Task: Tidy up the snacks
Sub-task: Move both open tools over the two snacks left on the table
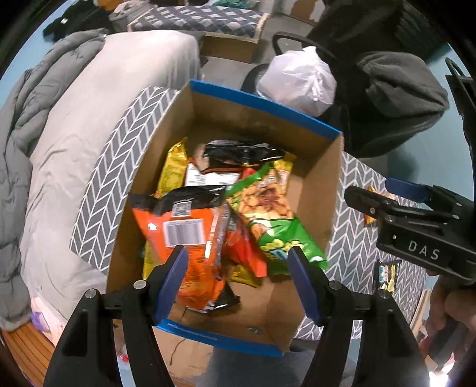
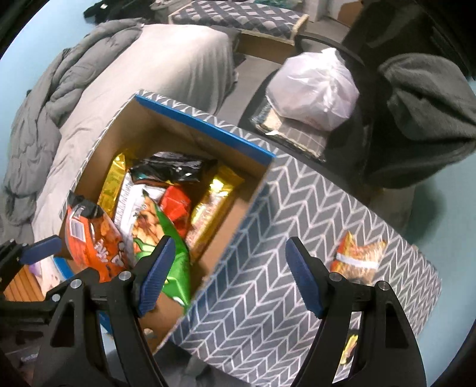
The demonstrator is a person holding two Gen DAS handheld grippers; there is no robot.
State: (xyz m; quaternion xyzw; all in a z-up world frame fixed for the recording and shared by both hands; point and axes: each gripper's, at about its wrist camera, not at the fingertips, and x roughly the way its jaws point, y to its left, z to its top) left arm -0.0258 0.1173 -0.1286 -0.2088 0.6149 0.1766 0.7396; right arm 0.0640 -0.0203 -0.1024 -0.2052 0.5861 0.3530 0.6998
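Note:
A cardboard box (image 1: 261, 119) with blue rims sits on a grey chevron-patterned ottoman (image 2: 282, 268) and holds several snack bags: an orange bag (image 1: 184, 229), a green bag (image 1: 270, 220), a black bag (image 1: 241, 151) and gold bags (image 1: 172, 169). My left gripper (image 1: 238, 277) is open and empty just above the box's near end. My right gripper (image 2: 229, 268) is open and empty over the box's right wall; it also shows in the left wrist view (image 1: 386, 196). A small orange snack bag (image 2: 357, 256) lies on the ottoman to the right, and a yellow one (image 2: 349, 348) lies nearer.
A bed with grey bedding (image 1: 89, 119) lies to the left. A white plastic bag (image 1: 300, 80) sits on a chair behind the box. A dark grey garment (image 1: 398, 95) hangs at the right. A patterned bench (image 1: 202, 20) stands far back.

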